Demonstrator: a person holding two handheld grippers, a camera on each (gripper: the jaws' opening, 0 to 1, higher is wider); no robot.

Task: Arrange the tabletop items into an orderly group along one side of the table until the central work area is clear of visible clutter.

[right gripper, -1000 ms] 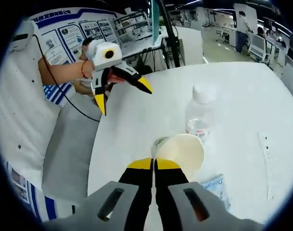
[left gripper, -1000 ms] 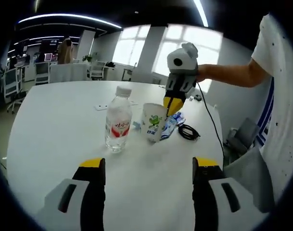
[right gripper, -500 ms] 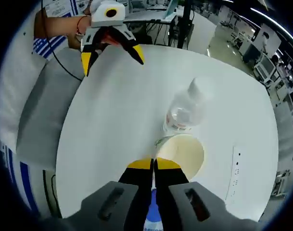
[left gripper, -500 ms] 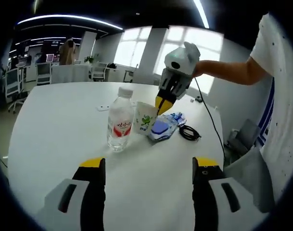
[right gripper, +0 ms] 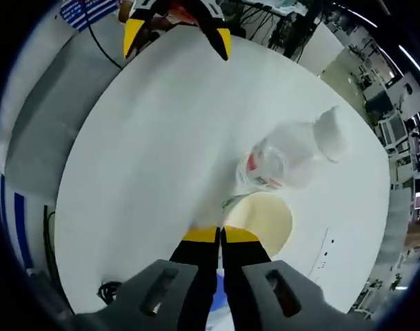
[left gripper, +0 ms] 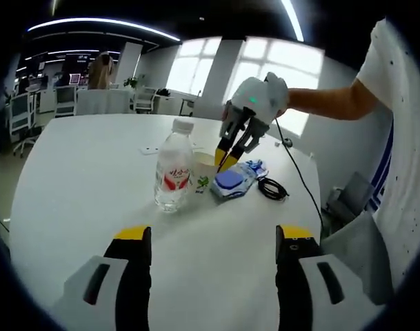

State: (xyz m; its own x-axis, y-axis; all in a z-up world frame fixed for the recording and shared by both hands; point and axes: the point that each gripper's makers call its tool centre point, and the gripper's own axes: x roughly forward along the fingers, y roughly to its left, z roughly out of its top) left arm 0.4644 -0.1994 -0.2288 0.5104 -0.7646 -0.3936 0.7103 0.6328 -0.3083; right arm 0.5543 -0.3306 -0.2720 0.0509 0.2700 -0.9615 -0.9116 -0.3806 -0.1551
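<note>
A clear water bottle [left gripper: 173,172] with a red label stands mid-table. Right behind it stands a paper cup [left gripper: 203,174], partly hidden. My right gripper [left gripper: 222,157] reaches down from the right, shut on the cup's rim. In the right gripper view its jaws [right gripper: 221,236] pinch the rim of the cup [right gripper: 268,219], seen from above with its cream inside, touching or nearly touching the bottle [right gripper: 289,157]. My left gripper [left gripper: 213,238] hangs open over the near table with nothing in it, and its yellow-tipped fingers [right gripper: 135,33] stand apart across the table.
A blue packet [left gripper: 231,181] lies right of the cup, and a coiled black cable [left gripper: 270,188] beyond it near the table edge. A small white strip [left gripper: 149,149] lies on the far side of the white table [left gripper: 78,172]. The person's arm [left gripper: 334,103] reaches in from the right.
The right gripper has carried the cup leftward to just behind the bottle and tipped further downward. The blue packet is now uncovered. The left gripper has stayed put.
</note>
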